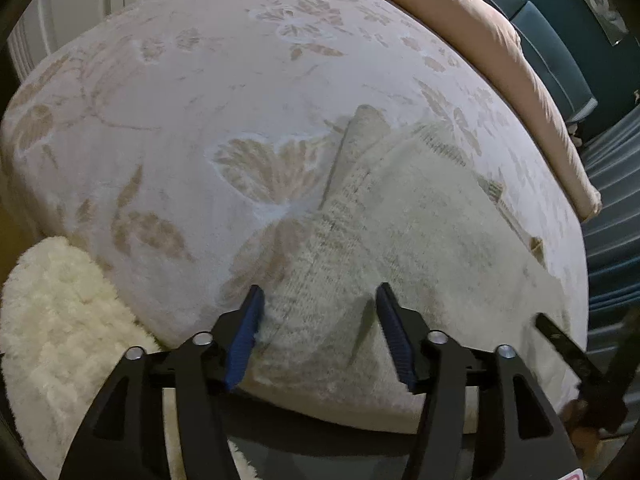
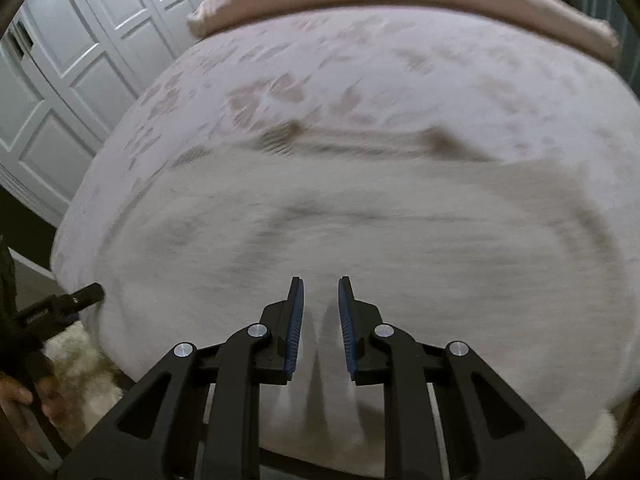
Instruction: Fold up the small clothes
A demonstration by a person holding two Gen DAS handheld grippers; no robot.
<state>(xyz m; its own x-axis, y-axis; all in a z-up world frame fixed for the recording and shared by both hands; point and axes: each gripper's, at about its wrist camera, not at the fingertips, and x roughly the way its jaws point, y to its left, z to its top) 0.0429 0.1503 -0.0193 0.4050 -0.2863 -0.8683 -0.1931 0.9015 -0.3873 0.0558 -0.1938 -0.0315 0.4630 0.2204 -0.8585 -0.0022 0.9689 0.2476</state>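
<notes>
A pale grey-white knitted garment (image 1: pixel 400 236) lies spread on the bed near its front edge, with one corner raised into a fold at the far side. My left gripper (image 1: pixel 318 296) is open, fingers wide apart just above the garment's near part, holding nothing. My right gripper (image 2: pixel 320 286) is open with a narrower gap, over the same garment (image 2: pixel 360 220), which is motion-blurred in the right wrist view. The right gripper also shows in the left wrist view (image 1: pixel 544 322) at the right edge. The left gripper shows in the right wrist view (image 2: pixel 94 292) at the left.
The bed cover (image 1: pixel 200 100) is pinkish white with a leaf and butterfly pattern. A tan rolled duvet (image 1: pixel 500 52) lies along the far side. A fluffy white rug (image 1: pixel 52 320) lies on the floor at the left. White panelled wardrobe doors (image 2: pixel 80 60) stand beyond the bed.
</notes>
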